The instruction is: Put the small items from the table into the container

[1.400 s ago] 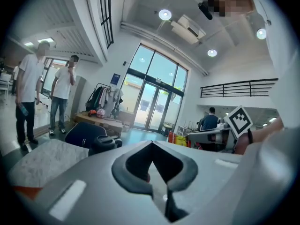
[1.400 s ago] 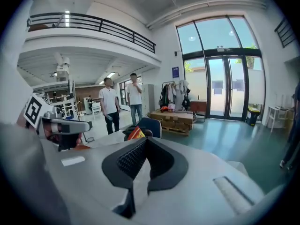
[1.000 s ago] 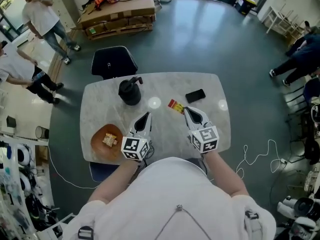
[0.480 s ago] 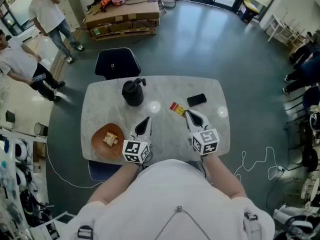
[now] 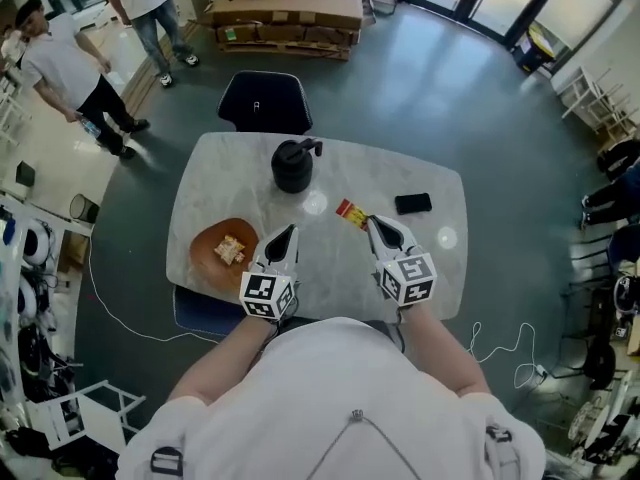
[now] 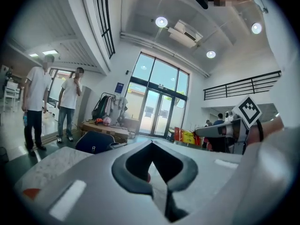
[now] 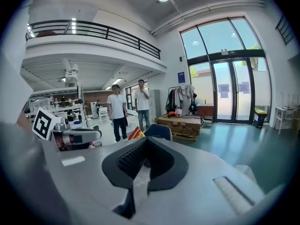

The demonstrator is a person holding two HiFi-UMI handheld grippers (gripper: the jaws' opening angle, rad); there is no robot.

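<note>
A red and yellow packet juts out to the left of my right gripper's tip, over the middle of the marble table. That gripper is shut on the packet's edge. In the right gripper view the packet stands up just past the closed jaws. An orange-brown bowl at the table's left holds a pale snack. My left gripper hovers just right of the bowl, shut. In the left gripper view its jaws meet with nothing clearly between them. A black phone lies to the right.
A black lidded pot stands at the table's far side, with a dark chair behind it. Two people stand on the floor at the far left. Cardboard on pallets lies beyond. A white cable trails on the floor at the right.
The right gripper has carried the packet leftward, away from the phone. The left gripper has shifted across the table nearer the bowl. The head view has swung, bringing the bowl closer to centre.
</note>
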